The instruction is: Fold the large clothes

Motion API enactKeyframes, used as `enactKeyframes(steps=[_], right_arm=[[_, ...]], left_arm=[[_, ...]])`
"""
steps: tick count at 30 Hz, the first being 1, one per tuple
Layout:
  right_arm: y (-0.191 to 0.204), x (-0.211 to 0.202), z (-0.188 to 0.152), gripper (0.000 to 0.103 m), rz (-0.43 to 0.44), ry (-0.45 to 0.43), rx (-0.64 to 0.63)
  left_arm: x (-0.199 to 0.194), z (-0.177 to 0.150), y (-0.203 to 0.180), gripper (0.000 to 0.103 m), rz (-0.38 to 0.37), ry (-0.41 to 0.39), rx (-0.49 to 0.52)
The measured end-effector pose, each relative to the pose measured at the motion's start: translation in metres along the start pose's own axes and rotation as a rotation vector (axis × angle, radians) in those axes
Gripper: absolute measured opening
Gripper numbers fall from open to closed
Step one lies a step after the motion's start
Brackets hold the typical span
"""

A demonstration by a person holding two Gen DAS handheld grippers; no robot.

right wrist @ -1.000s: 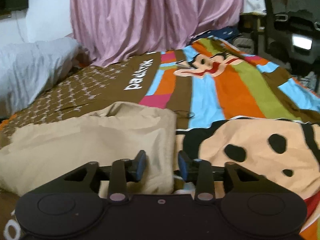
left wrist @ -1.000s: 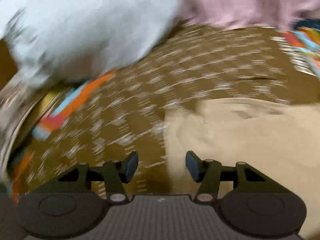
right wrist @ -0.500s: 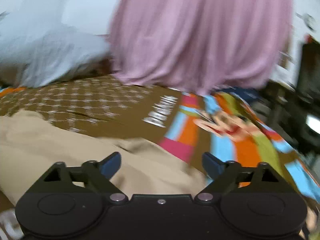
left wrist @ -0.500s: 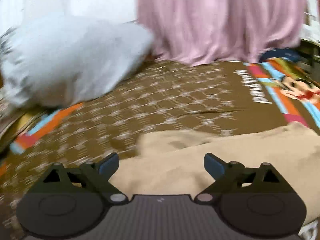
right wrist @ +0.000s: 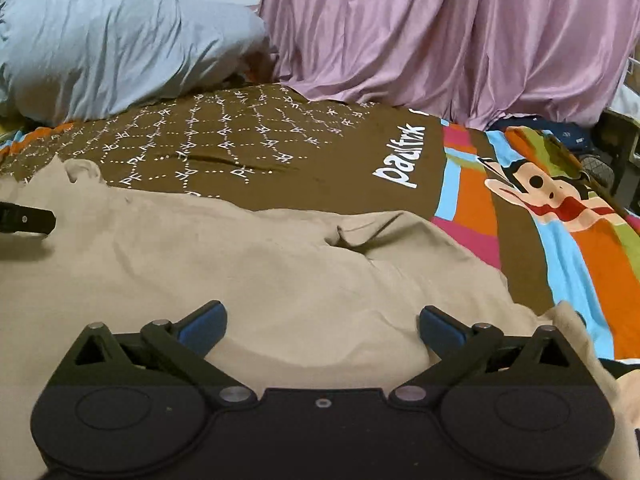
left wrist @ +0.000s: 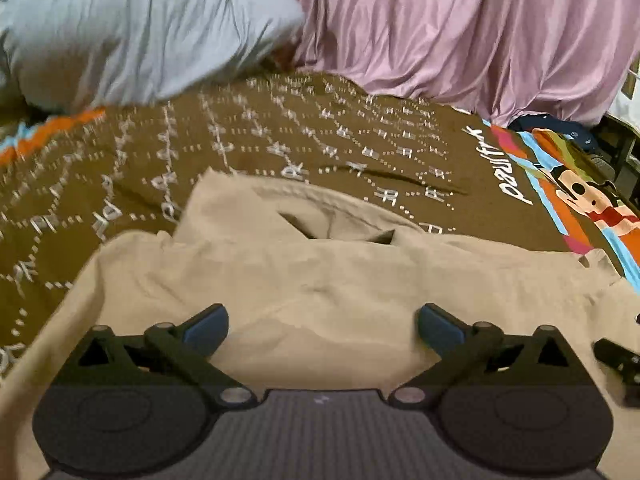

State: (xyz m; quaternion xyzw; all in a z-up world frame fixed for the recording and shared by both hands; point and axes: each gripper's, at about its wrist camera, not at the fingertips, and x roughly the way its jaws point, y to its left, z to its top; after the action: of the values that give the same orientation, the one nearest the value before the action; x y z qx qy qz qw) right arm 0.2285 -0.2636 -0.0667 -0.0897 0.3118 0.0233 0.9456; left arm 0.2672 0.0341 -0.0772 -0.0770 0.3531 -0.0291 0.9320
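Note:
A large beige garment (left wrist: 320, 272) lies spread and rumpled on the bed, its collar opening towards the far side; it also shows in the right wrist view (right wrist: 240, 264). My left gripper (left wrist: 323, 326) is open and empty, just above the garment's near part. My right gripper (right wrist: 322, 324) is open and empty, above the garment's right half. A tip of the right gripper shows at the right edge of the left wrist view (left wrist: 616, 356), and a tip of the left gripper at the left edge of the right wrist view (right wrist: 24, 220).
The bed has a brown patterned and bright striped cartoon cover (right wrist: 520, 216). A grey-blue pillow (left wrist: 132, 36) lies at the far left. A pink curtain (right wrist: 440, 36) hangs behind the bed. Dark objects stand past the bed's right side (right wrist: 600, 160).
Both grippers opened wide, from nearly shut a second ago. Both views swung up and back over the beige garment, which now lies spread wider beneath them.

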Motion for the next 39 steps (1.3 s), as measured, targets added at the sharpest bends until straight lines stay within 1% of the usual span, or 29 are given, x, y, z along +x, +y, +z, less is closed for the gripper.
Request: enactKeyframes(steps=[3,5,7,9,12,13,14,16,17,20,23,25,27,28,29,30,31,32,33,35,36,39], right_arm=[[0.009,0.003,-0.005,0.102,-0.034,-0.007,-0.036],[0.012,0.003,-0.005,0.102,-0.045,-0.016,-0.048],[0.012,0.001,-0.006,0.102,-0.046,-0.022,-0.048],[0.009,-0.003,-0.005,0.102,-0.045,-0.033,-0.042],[-0.001,-0.017,-0.004,0.102,-0.021,-0.057,-0.01],[-0.006,-0.025,-0.004,0.102,-0.019,-0.063,-0.005],[-0.01,-0.033,-0.004,0.102,-0.024,-0.059,-0.01],[-0.016,-0.055,-0.004,0.102,-0.074,-0.038,-0.04],[-0.02,-0.071,-0.005,0.102,-0.092,-0.043,-0.055],[-0.034,-0.114,-0.014,0.102,-0.107,-0.057,-0.079],[-0.05,-0.145,-0.036,0.102,-0.15,-0.086,-0.013],[-0.062,-0.149,-0.052,0.102,-0.178,-0.071,0.052],[-0.07,-0.143,-0.058,0.102,-0.234,-0.028,0.081],[-0.075,-0.141,-0.058,0.102,-0.261,-0.017,0.096],[-0.079,-0.139,-0.058,0.102,-0.268,-0.014,0.112],[-0.082,-0.136,-0.059,0.102,-0.267,-0.003,0.129],[-0.085,-0.129,-0.061,0.102,-0.264,0.039,0.148],[-0.087,-0.12,-0.064,0.102,-0.261,0.094,0.158],[-0.089,-0.114,-0.067,0.102,-0.253,0.121,0.17],[-0.092,-0.115,-0.069,0.102,-0.241,0.107,0.23],[-0.091,-0.119,-0.068,0.102,-0.244,0.087,0.234],[-0.076,-0.137,-0.061,0.102,-0.228,-0.066,0.184]], left_arm=[[0.001,-0.001,-0.002,0.103,0.02,-0.006,0.019],[-0.002,0.001,0.0,0.103,0.019,-0.005,0.006],[-0.008,0.003,0.002,0.102,0.047,-0.01,-0.003],[-0.027,0.005,0.004,0.102,0.082,-0.016,0.015],[-0.069,0.008,0.013,0.102,0.149,-0.033,0.079],[-0.086,0.007,0.018,0.102,0.149,-0.031,0.096],[-0.102,0.007,0.025,0.102,0.132,-0.026,0.107],[-0.132,0.002,0.043,0.103,0.106,-0.025,0.102],[-0.143,0.0,0.052,0.103,0.093,-0.015,0.096],[-0.164,-0.011,0.075,0.103,0.068,0.034,0.052],[-0.173,-0.027,0.086,0.103,0.055,0.063,-0.026],[-0.178,-0.031,0.087,0.103,0.018,0.051,-0.063],[-0.181,-0.033,0.084,0.103,-0.049,0.02,-0.079],[-0.181,-0.034,0.082,0.103,-0.099,0.006,-0.091],[-0.178,-0.035,0.081,0.103,-0.162,0.004,-0.116],[-0.175,-0.038,0.081,0.103,-0.209,0.014,-0.141],[-0.168,-0.039,0.079,0.103,-0.27,0.042,-0.172],[-0.162,-0.04,0.078,0.103,-0.314,0.071,-0.19],[-0.155,-0.04,0.075,0.103,-0.35,0.099,-0.2],[-0.142,-0.04,0.072,0.103,-0.389,0.138,-0.225],[-0.137,-0.041,0.072,0.103,-0.399,0.153,-0.24],[-0.121,-0.041,0.077,0.102,-0.411,0.194,-0.31]])
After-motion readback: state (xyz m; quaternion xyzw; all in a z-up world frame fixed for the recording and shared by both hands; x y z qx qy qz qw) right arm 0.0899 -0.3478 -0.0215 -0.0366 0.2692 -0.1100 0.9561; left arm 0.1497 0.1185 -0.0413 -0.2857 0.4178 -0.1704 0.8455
